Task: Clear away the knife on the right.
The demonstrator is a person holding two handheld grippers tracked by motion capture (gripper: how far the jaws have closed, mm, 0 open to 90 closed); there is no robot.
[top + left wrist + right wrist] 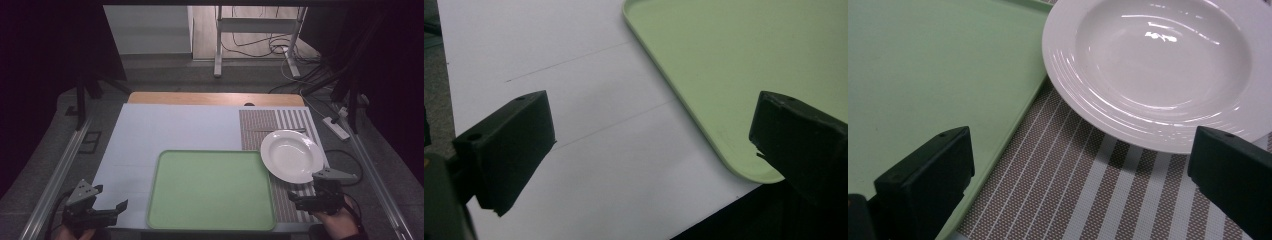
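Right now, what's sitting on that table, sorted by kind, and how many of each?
Green tray: 1
White deep plate: 1
Striped placemat: 1
Handheld tool: 2, left and right, both open and holding nothing
Total: 5

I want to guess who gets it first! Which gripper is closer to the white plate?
Right. The right gripper sits just below the white plate, jaws open. The left gripper is far across the green tray.

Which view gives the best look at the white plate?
The right gripper view: the white plate sits close, its ribbed rim and glossy bowl clear, though cropped at the top and right. The high view shows the whole plate, smaller, on the striped mat.
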